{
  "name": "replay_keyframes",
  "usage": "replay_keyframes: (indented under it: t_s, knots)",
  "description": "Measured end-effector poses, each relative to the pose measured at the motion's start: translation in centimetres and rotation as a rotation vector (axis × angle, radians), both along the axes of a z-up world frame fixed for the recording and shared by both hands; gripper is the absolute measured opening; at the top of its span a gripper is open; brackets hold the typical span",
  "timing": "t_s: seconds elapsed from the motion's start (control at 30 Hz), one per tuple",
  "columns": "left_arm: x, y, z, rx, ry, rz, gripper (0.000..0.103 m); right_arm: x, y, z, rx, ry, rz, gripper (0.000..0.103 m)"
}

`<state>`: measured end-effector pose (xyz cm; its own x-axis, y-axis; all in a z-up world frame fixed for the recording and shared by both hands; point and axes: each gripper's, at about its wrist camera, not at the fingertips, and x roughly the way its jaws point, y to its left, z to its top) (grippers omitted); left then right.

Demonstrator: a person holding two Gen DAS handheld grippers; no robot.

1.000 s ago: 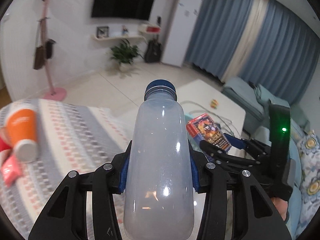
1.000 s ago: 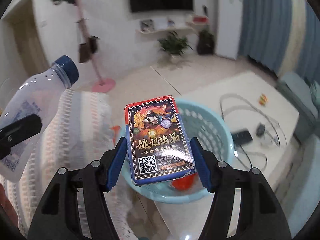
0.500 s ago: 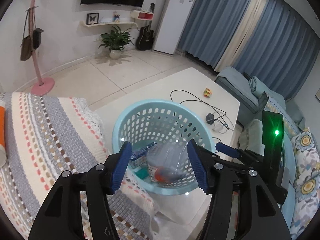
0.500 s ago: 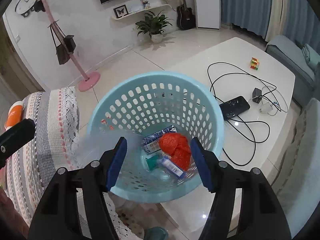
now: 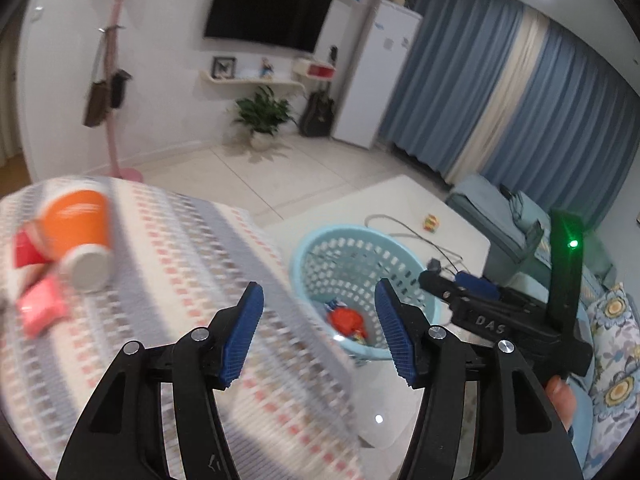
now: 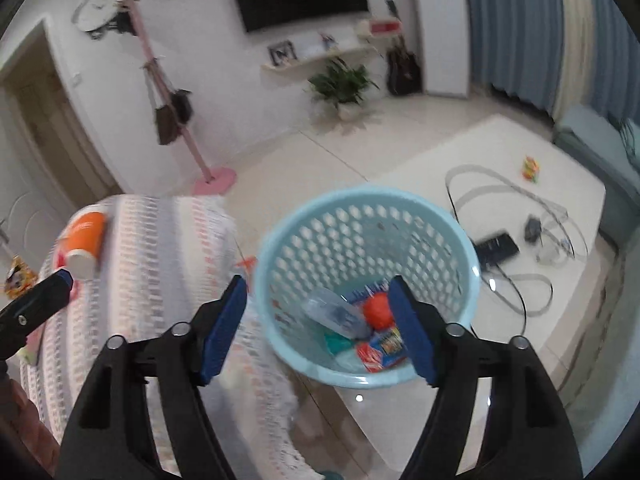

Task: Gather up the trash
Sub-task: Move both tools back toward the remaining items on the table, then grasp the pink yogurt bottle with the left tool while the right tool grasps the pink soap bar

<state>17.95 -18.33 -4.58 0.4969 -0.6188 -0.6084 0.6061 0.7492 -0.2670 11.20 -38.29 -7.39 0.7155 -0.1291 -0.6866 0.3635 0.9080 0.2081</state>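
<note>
A light blue basket [image 6: 440, 224] stands on the white low table [image 6: 560, 152]. In it lie the clear bottle [image 6: 334, 312], the card box [image 6: 384, 346] and an orange-red wad [image 6: 378, 310]. My right gripper [image 6: 318, 330] is open and empty above the basket's near rim. My left gripper [image 5: 320, 334] is open and empty over the striped cloth [image 5: 168, 264], left of the basket [image 5: 316, 248]. An orange paper cup [image 5: 80, 232] lies on its side on the cloth, with a pink wrapper [image 5: 40, 310] beside it. The cup also shows in the right wrist view [image 6: 84, 236].
Cables [image 6: 516, 196], a black phone [image 6: 496, 246] and a small colourful cube [image 6: 530, 168] lie on the table. A pink coat stand [image 6: 180, 120] is behind. A sofa with a floral cushion [image 5: 616, 360] is at the right.
Both grippers opened and dropped the bottle and the card box into the basket. Both have since drawn back and turned left toward the striped cloth.
</note>
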Motion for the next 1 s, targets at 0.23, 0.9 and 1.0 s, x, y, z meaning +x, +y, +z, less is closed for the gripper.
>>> replay_keyframes:
  t_s: [0.23,0.9,1.0]
  knots:
    - [-1.2,9.5,3.2,-0.036,-0.068,0.162,0.062,0.7,8.6,4.4,-0.077,-0.123,0.175,0.078]
    - [2.7,29.5,-2.3,0.133,0.098,0.476,0.061,10.4,27.3,2.6,-0.046,0.011,0.507,0.078]
    - [3.5,29.7,-2.8,0.174,0.091,0.473,0.061,11.8,28.5,1.5,-0.047,0.042,0.520,0.078]
